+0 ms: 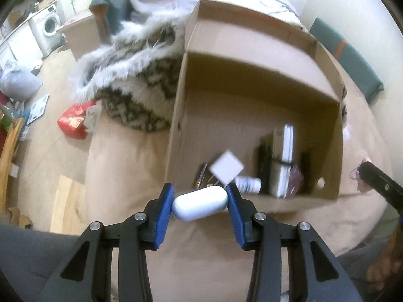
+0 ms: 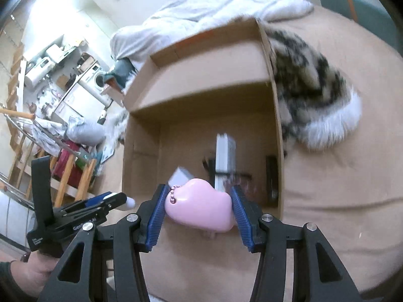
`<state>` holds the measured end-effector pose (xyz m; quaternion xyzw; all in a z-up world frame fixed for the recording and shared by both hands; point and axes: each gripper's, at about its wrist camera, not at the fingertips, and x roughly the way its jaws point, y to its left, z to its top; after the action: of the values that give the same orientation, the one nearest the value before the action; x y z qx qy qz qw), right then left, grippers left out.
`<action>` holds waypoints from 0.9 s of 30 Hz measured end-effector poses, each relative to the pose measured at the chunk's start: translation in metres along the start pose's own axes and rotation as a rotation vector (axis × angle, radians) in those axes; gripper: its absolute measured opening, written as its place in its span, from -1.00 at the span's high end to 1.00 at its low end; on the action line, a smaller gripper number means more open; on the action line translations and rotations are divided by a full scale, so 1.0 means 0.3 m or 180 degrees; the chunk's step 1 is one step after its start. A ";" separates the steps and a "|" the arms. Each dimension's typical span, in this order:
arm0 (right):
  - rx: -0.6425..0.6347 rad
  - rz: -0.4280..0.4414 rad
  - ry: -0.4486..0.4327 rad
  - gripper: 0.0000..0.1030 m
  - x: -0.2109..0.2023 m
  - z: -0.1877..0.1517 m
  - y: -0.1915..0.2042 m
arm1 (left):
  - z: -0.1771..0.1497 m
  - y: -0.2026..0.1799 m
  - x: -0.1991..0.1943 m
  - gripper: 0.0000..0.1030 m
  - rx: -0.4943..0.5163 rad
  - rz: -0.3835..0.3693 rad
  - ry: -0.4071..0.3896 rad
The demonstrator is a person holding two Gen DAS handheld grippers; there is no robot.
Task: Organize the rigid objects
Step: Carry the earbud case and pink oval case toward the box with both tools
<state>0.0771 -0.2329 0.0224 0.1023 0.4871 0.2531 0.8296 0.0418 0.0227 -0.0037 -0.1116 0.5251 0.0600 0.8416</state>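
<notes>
My left gripper is shut on a white oval case, held just before the near rim of an open cardboard box on a beige bed. My right gripper is shut on a pink cloud-shaped charm with a bead chain, also at the box's near edge. Inside the box lie a white square block, a white notebook standing on edge, a small white bottle and dark flat items. The left gripper also shows in the right wrist view, low on the left.
A furry black-and-white blanket lies beside the box, with a white duvet behind it. A red bag and clutter sit on the floor to the left, near a wooden frame and a washing machine.
</notes>
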 end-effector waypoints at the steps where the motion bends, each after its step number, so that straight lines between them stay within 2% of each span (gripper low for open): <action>1: -0.0031 -0.0008 -0.0026 -0.04 0.015 0.019 0.014 | 0.018 -0.006 0.011 0.24 0.0005 0.0004 -0.0017; 4: -0.0121 -0.0029 -0.0123 -0.04 0.034 0.070 0.029 | 0.070 -0.027 0.027 0.24 0.0026 0.0004 -0.0101; 9: -0.0179 -0.0078 -0.0190 -0.04 0.131 0.088 0.021 | 0.131 -0.063 0.096 0.24 0.0100 0.0066 -0.0164; 16: 0.0047 -0.0272 0.0156 -0.04 0.280 0.041 -0.070 | 0.129 -0.084 0.196 0.24 0.0341 0.0295 -0.0338; 20: -0.0048 -0.0364 0.0177 -0.04 0.307 0.055 -0.067 | 0.131 -0.063 0.236 0.24 0.0192 0.0170 -0.0182; 27: -0.0029 -0.0450 0.0271 -0.04 0.350 0.060 -0.078 | 0.122 -0.063 0.233 0.24 0.0236 0.0167 -0.0213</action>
<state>0.1417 -0.1968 -0.0577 0.0530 0.5268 0.2001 0.8244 0.1086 0.0125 -0.0486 -0.0644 0.5012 0.0662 0.8604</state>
